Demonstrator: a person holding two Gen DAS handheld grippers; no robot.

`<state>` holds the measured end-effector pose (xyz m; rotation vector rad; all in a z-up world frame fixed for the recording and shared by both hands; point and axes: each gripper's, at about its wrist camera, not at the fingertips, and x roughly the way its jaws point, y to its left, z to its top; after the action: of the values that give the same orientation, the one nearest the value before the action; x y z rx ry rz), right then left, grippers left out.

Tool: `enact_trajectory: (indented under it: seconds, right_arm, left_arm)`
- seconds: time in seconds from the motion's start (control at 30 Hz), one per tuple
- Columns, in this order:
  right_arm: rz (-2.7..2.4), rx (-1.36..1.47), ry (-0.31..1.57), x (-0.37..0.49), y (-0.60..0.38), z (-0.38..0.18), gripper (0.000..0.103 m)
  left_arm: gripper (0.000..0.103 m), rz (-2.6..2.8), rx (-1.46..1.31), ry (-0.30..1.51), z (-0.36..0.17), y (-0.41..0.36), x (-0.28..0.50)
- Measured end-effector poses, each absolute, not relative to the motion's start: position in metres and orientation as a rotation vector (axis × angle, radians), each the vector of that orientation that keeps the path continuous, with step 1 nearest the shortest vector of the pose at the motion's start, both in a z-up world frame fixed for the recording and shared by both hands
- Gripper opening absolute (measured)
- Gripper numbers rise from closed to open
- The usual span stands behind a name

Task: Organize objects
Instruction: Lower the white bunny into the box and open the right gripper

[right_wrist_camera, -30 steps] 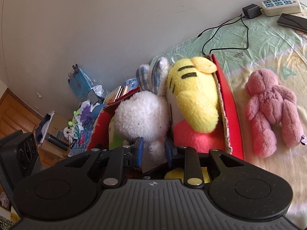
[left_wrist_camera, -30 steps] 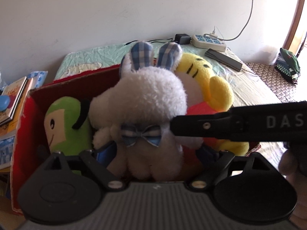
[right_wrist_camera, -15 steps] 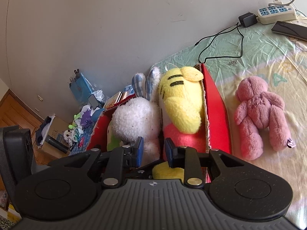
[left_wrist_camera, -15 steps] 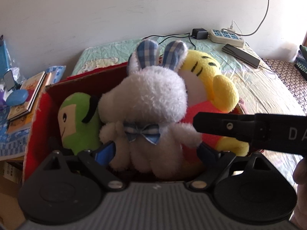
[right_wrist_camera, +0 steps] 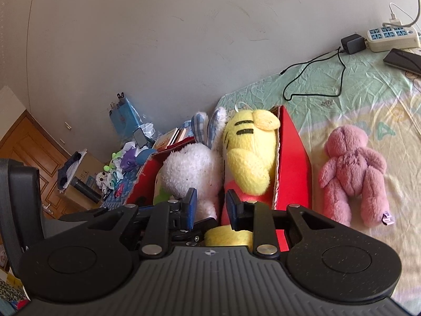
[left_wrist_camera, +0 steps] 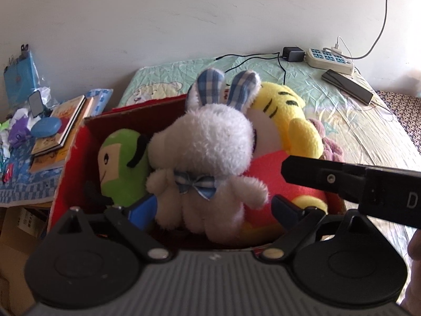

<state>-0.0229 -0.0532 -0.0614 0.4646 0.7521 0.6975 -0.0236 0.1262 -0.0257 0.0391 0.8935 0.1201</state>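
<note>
A home bedroom: a bed (right_wrist_camera: pixel 342 105) with a wrinkled, cartoon-printed sheet against a plain wall, a power strip (left_wrist_camera: pixel 330 58) and phone (left_wrist_camera: pixel 350 87) on it, stacked books (left_wrist_camera: pixel 63 121) alongside, a wooden door (right_wrist_camera: pixel 29 152).

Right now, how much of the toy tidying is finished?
Mostly done, it seems. The red box already holds the green toy, the white rabbit and the yellow tiger. Nothing is in hand: the left tongs sit open around the rabbit, and the right tongs grip nothing. Left to do: the pink bear lies on the bed beside the box.
</note>
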Motion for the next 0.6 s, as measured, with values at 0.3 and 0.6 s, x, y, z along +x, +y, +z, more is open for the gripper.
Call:
enact_trajectory:
  seconds: [0.3,0.6]
  right_arm:
    - [0.723,0.443,0.759,-0.019,-0.065,-0.062,0.028]
    - [0.768,0.466,0.772,-0.014,-0.079,-0.063,0.028]
  left_arm:
    - [0.094,0.198,0.027,0.917,-0.023,0.120,-0.019]
    - [0.094,0.283,0.029,0.898,-0.014,0.110,-0.024]
